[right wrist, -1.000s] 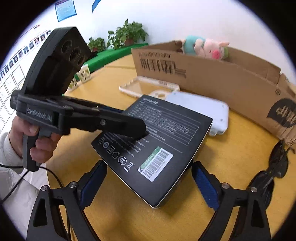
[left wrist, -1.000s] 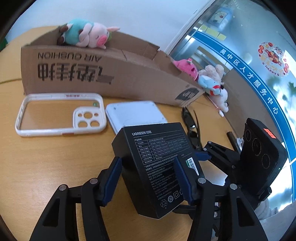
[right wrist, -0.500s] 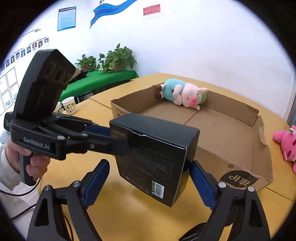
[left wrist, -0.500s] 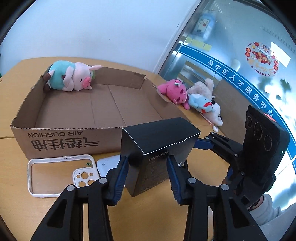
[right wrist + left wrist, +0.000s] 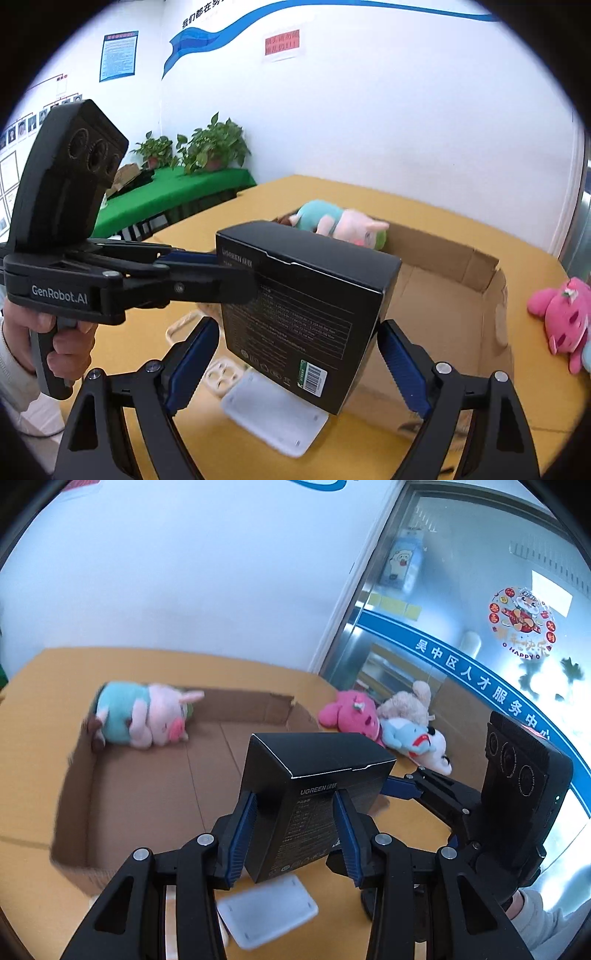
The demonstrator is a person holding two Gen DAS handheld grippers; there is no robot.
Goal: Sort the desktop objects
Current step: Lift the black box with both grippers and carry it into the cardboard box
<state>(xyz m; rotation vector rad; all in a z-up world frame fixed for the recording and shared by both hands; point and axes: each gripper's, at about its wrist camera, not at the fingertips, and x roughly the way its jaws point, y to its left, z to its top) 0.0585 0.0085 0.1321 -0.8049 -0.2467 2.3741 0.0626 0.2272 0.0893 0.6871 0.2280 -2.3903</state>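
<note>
Leftmost, a carton (image 5: 140,790) on the bench (image 5: 40,686) held one plush pig (image 5: 144,716). Right of it, the left tongs (image 5: 295,834) were clamped on a black box (image 5: 314,775), held up in the air above the carton's near wall. The right tongs (image 5: 295,365) stood apart, flanking the box's lower edge; whether they touched it could not be told. Below lay a white pad (image 5: 267,917).

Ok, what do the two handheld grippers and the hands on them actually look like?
Both are matte black linkage frames with silver pivot bolts and blue ribbed pads. The left gripper has white "GenRobot.AI" lettering on its body, a pistol handle and a black three-lens module on top. The left hand is bare with a white sleeve. No cables are visible now.
</note>
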